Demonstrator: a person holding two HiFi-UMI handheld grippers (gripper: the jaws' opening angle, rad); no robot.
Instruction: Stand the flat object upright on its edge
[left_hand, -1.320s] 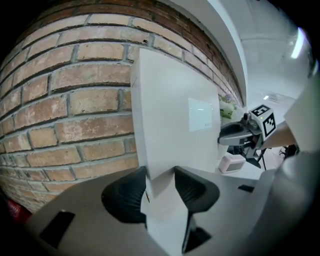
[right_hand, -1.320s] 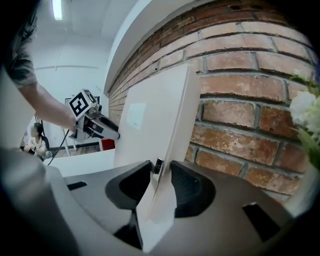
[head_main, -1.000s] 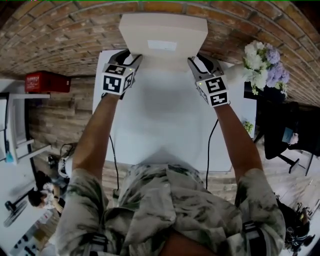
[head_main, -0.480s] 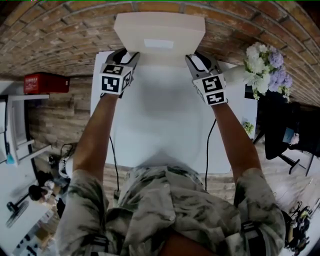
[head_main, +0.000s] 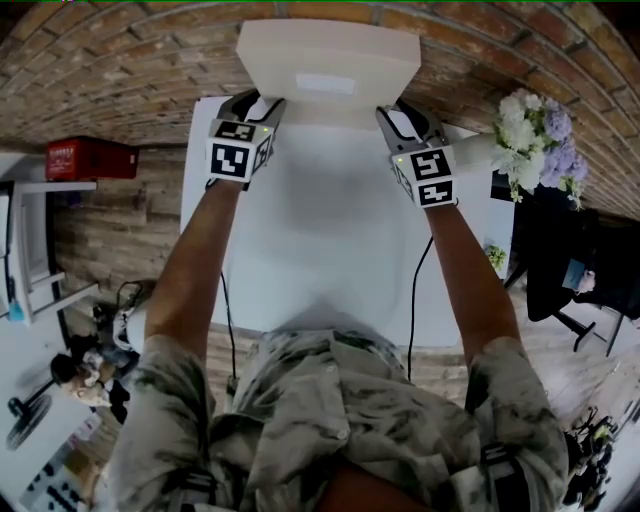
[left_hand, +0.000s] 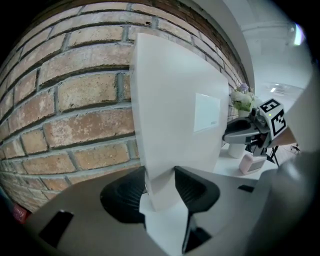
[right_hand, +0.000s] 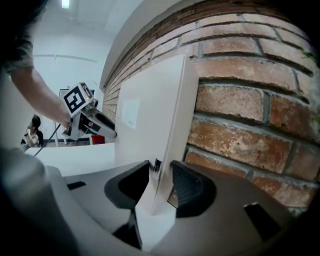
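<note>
The flat object is a white panel (head_main: 327, 70) with a pale label. It stands on its edge at the back of the white table (head_main: 320, 230), close against the brick wall. My left gripper (head_main: 262, 103) is at its left edge, and in the left gripper view the panel (left_hand: 175, 110) sits pinched between that gripper's (left_hand: 160, 187) dark pads. My right gripper (head_main: 392, 112) is at the right edge. Its (right_hand: 161, 182) jaws are opening, and the panel (right_hand: 150, 110) stands between them with a sliver of gap at the wall-side pad.
A bunch of pale flowers (head_main: 530, 125) in a white vase (head_main: 470, 150) stands at the table's back right corner. A small pink thing (left_hand: 251, 162) lies near it. A red box (head_main: 90, 160) sits off the table at the left. The brick wall (head_main: 120, 60) is right behind the panel.
The panel stays upright at the wall with both grippers at its sides. The head view has shifted slightly.
</note>
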